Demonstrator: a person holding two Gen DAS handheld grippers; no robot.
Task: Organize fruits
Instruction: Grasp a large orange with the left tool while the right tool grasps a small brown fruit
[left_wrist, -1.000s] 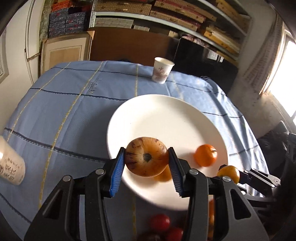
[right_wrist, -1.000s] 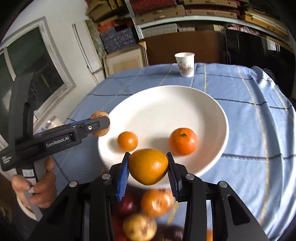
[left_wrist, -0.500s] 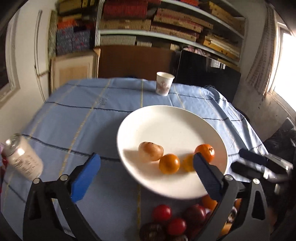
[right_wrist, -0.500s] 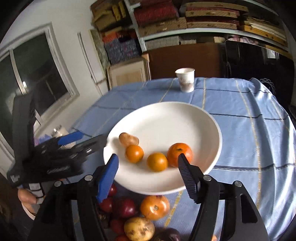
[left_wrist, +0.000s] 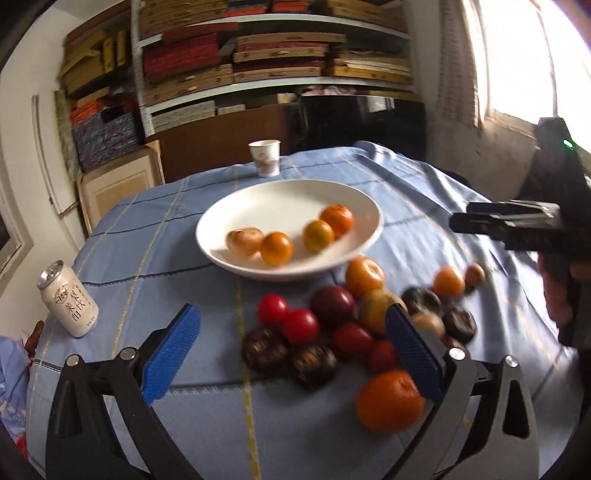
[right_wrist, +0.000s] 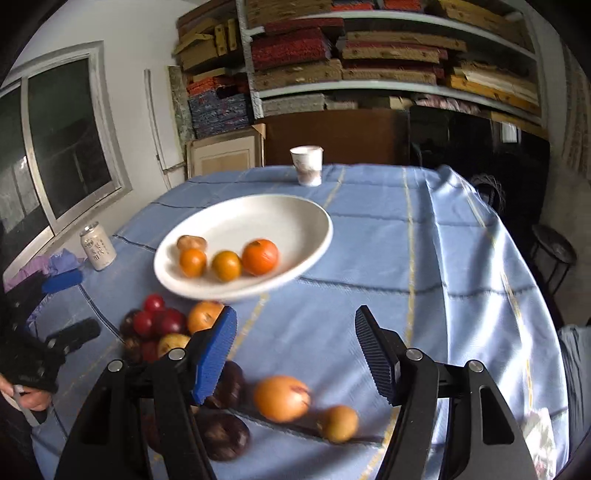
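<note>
Spreading wide, the jaws of the left gripper (left_wrist: 291, 350) are held empty above the loose fruit pile (left_wrist: 332, 325), which lies on the tablecloth (left_wrist: 155, 266) just in front of the white plate (left_wrist: 236, 206). The right gripper (right_wrist: 295, 350) is likewise parted and empty, with an orange fruit (right_wrist: 282, 398) seen between its fingers. Four fruits are seen on the plate: a brownish fruit (left_wrist: 244, 242), two small oranges (left_wrist: 277, 248) and a tangerine (left_wrist: 336, 220). A can (left_wrist: 68, 299) stands left of the plate, a paper cup (left_wrist: 265, 158) beyond it.
</note>
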